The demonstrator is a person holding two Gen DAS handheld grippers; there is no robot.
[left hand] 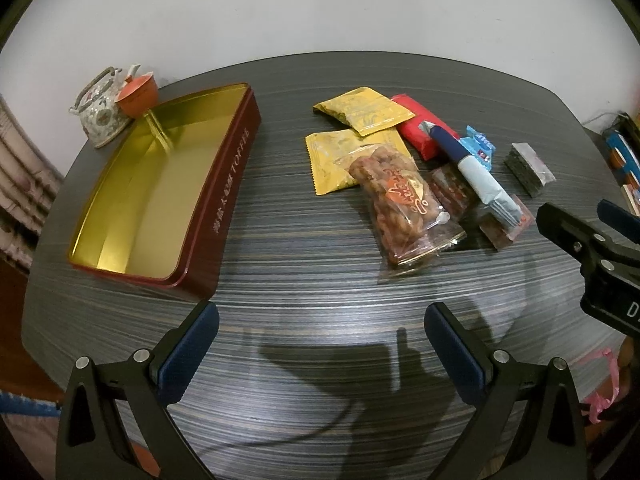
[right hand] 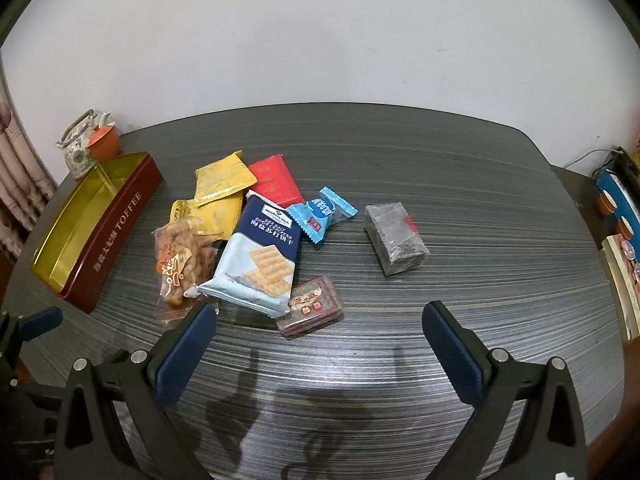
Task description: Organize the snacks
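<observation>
Left wrist view: both grippers, left gripper (left hand: 320,328) and right gripper (right hand: 318,326), are hovering wide open, holding nothing, with snacks (right hand: 256,232) sitting piled beside the empty toffee tin (left hand: 236,152).

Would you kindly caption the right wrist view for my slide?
Open right hand-held gripper above a snack pile beside an empty toffee tin.

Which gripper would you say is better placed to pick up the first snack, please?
Probably the right gripper: it is open, with the small dark red box and cracker pack just ahead. The left gripper, also open, faces bare table beside the toffee tin.
</observation>
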